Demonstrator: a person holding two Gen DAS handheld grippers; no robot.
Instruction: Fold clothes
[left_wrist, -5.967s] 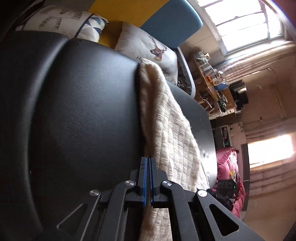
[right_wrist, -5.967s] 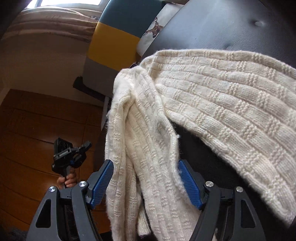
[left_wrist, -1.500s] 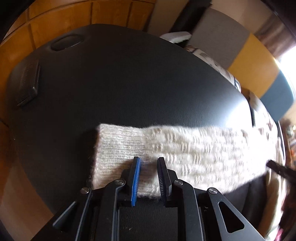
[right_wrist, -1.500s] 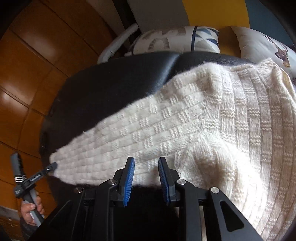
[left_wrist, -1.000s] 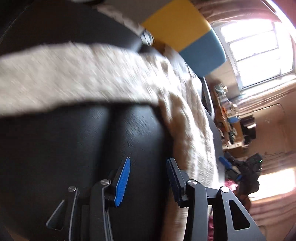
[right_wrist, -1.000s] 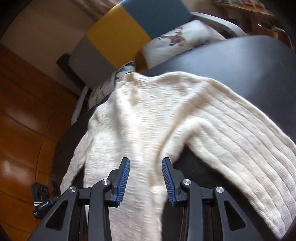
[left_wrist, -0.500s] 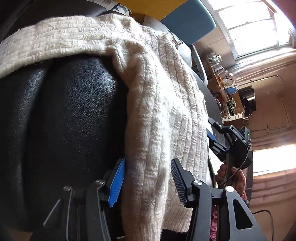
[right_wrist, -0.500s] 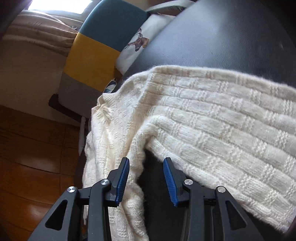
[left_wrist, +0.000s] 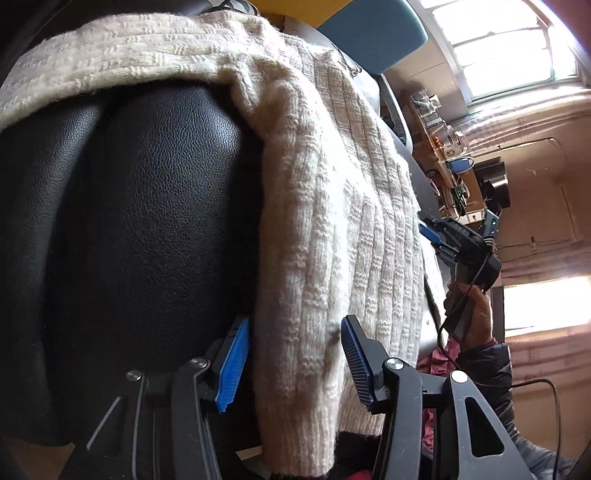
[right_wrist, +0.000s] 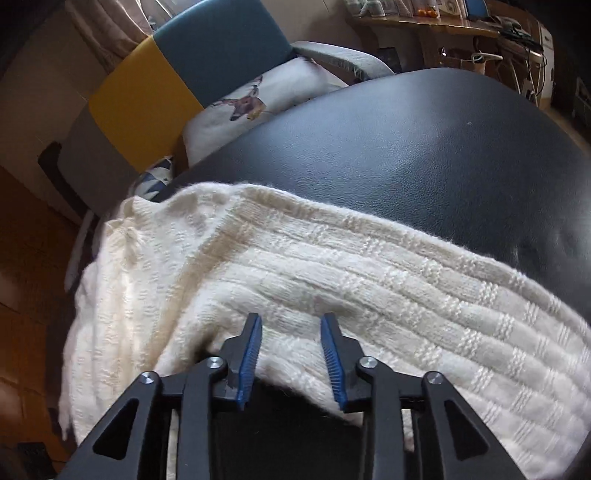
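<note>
A cream knitted sweater (left_wrist: 332, 184) lies spread on a black leather surface (left_wrist: 147, 221), one sleeve stretched across the top of the left wrist view. My left gripper (left_wrist: 295, 332) stands open over the sweater's near side edge, with knit between its blue pads (left_wrist: 234, 362). In the right wrist view the sweater (right_wrist: 332, 277) runs across the leather (right_wrist: 406, 147). My right gripper (right_wrist: 291, 325) is open, its pads straddling a folded edge of the knit. The right gripper (left_wrist: 439, 240) also shows in the left wrist view, held by a hand (left_wrist: 472, 314) beyond the sweater.
A grey, yellow and blue chair (right_wrist: 147, 99) with a deer-print cushion (right_wrist: 251, 107) stands behind the leather surface. A cluttered desk (left_wrist: 443, 147) sits under a bright window (left_wrist: 498, 37). Wooden floor (right_wrist: 22, 258) lies to the left. A pink cloth (left_wrist: 439, 362) lies below the far edge.
The left gripper left the sleeve cuff, swung to the sweater's side edge and widened its jaws. The right gripper moved from the sleeve onto the folded body edge and came closer.
</note>
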